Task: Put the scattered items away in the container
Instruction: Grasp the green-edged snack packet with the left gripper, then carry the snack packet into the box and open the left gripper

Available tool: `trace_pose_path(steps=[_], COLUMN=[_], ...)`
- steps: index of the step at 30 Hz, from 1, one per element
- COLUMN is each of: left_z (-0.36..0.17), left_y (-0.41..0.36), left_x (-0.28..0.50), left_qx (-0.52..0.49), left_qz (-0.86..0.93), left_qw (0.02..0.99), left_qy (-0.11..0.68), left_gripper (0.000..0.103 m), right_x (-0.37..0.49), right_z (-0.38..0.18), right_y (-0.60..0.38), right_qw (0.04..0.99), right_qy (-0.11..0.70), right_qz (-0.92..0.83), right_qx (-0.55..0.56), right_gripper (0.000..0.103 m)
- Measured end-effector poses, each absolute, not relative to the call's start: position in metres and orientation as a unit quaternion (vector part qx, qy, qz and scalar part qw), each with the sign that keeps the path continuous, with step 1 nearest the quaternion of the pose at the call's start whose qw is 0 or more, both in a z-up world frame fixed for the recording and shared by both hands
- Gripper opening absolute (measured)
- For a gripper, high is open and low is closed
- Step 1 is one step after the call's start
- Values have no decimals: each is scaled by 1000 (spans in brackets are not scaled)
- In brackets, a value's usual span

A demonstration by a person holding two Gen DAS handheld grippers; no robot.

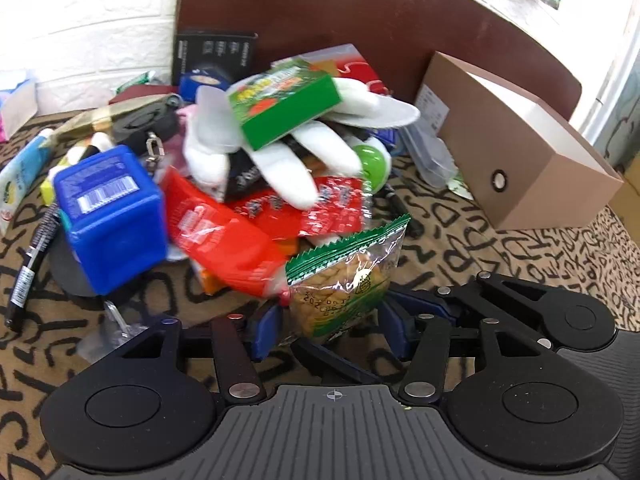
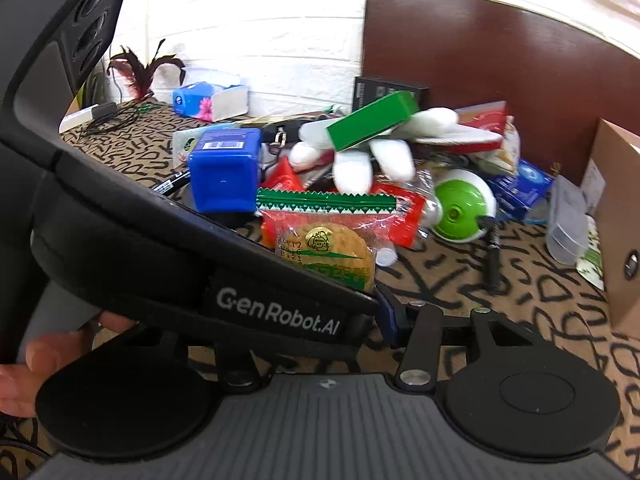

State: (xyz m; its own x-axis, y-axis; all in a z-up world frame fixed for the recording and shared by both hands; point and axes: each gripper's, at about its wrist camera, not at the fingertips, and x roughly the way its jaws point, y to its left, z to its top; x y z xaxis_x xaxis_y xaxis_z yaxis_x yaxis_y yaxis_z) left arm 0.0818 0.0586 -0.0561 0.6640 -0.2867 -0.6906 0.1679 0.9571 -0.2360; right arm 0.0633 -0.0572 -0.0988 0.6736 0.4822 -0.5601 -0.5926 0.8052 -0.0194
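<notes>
My left gripper (image 1: 326, 322) is shut on a clear snack packet with a green zigzag edge (image 1: 344, 280), held just above the patterned cloth in front of a heap of items. The packet also shows in the right wrist view (image 2: 326, 236). The heap holds a blue cube box (image 1: 110, 216), red packets (image 1: 224, 236), a white glove (image 1: 288, 152), a green box (image 1: 284, 102) and a green-white ball (image 1: 372, 160). The brown cardboard box (image 1: 516, 148) stands to the right. In the right wrist view the left gripper's body (image 2: 200, 264) hides most of my right gripper; only its right finger (image 2: 390, 316) shows.
A dark brown board (image 1: 360, 12) leans behind the heap against a white brick wall. A tissue pack (image 2: 208, 100) and dark feathers (image 2: 140, 70) lie at the far left. A black pen (image 2: 493, 256) and a clear plastic case (image 2: 566, 224) lie near the cardboard box.
</notes>
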Motion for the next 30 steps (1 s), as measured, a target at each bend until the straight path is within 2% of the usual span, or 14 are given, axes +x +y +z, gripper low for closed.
trace_pose_path(steps=[1, 4, 6, 10, 16, 30], left_z=[-56, -56, -57, -57, -45, 11], left_y=[56, 45, 37, 17, -18, -97], left_x=[81, 79, 79, 77, 71, 87], left_qx=[-74, -67, -61, -46, -18, 26], left_qz=[-129, -143, -149, -165, -200, -254], left_qw=[909, 906, 903, 898, 896, 911], left_qy=[390, 393, 398, 405, 397, 323], left_gripper=[67, 56, 56, 49, 48, 49], right_x=[62, 60, 57, 50, 39, 47], right_z=[-98, -98, -99, -101, -94, -54], right_y=[-61, -71, -79, -98, -132, -202], right_qw=[910, 911, 912, 916, 928, 967], right_qy=[276, 280, 283, 288, 279, 191], right_qz=[294, 290, 284, 269, 239, 166], right_qx=[-97, -90, -86, -75, -60, -38], right_gripper=[56, 56, 56, 56, 56, 57])
